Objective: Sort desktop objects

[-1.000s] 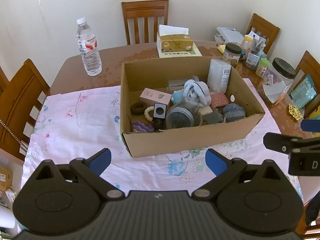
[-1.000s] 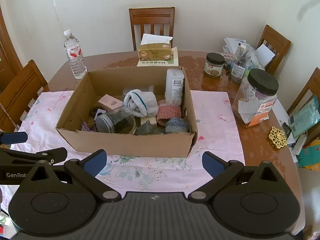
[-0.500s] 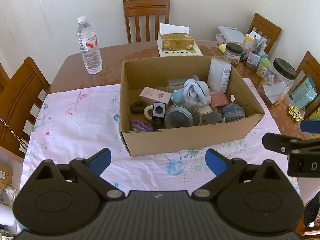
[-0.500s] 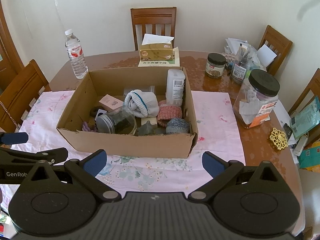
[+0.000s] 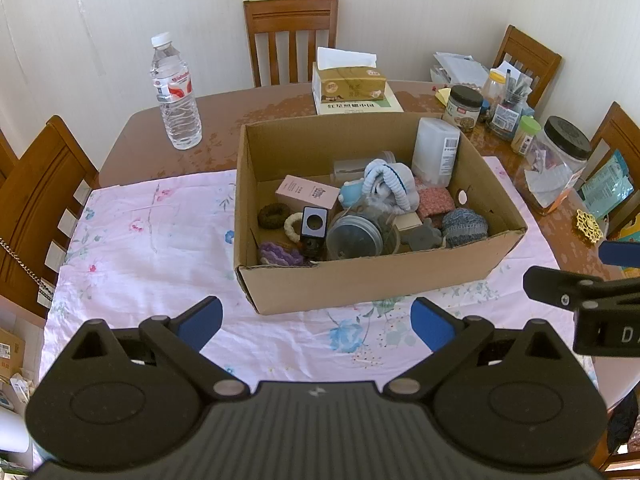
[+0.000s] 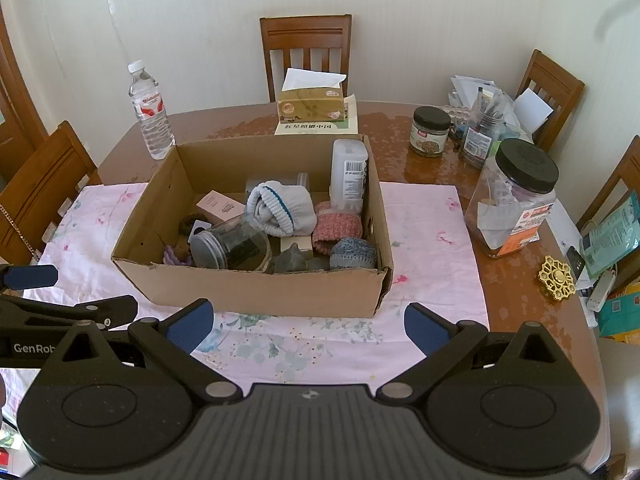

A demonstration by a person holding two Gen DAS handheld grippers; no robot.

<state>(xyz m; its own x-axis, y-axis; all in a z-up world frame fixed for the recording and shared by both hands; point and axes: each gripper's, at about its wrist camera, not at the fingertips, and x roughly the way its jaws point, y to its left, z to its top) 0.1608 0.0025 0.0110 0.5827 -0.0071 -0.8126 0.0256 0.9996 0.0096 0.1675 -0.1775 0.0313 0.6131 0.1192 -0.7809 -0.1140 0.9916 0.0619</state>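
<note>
An open cardboard box (image 5: 360,284) (image 6: 256,290) stands on a pink floral cloth (image 5: 152,248) (image 6: 424,232). Inside lie a glass jar on its side (image 5: 356,236) (image 6: 230,244), a white rolled sock (image 5: 390,182) (image 6: 282,204), a pink carton (image 5: 306,194), a white bottle (image 5: 434,152) (image 6: 348,172), knitted pieces and small rings. My left gripper (image 5: 316,322) hovers open in front of the box, empty. My right gripper (image 6: 306,322) is open too, empty, near the box's front wall. Each gripper shows at the edge of the other's view.
A water bottle (image 5: 176,92) (image 6: 150,110) stands back left. A tissue box (image 5: 348,80) (image 6: 312,104) sits behind the cardboard box. Jars (image 6: 514,200), a pen holder and papers crowd the right side. A gold ornament (image 6: 556,278) lies near the right edge. Wooden chairs (image 5: 292,36) ring the table.
Both views have shifted very slightly; the scene sits a touch lower in the frames. Both grippers stay open and nothing on the table has moved.
</note>
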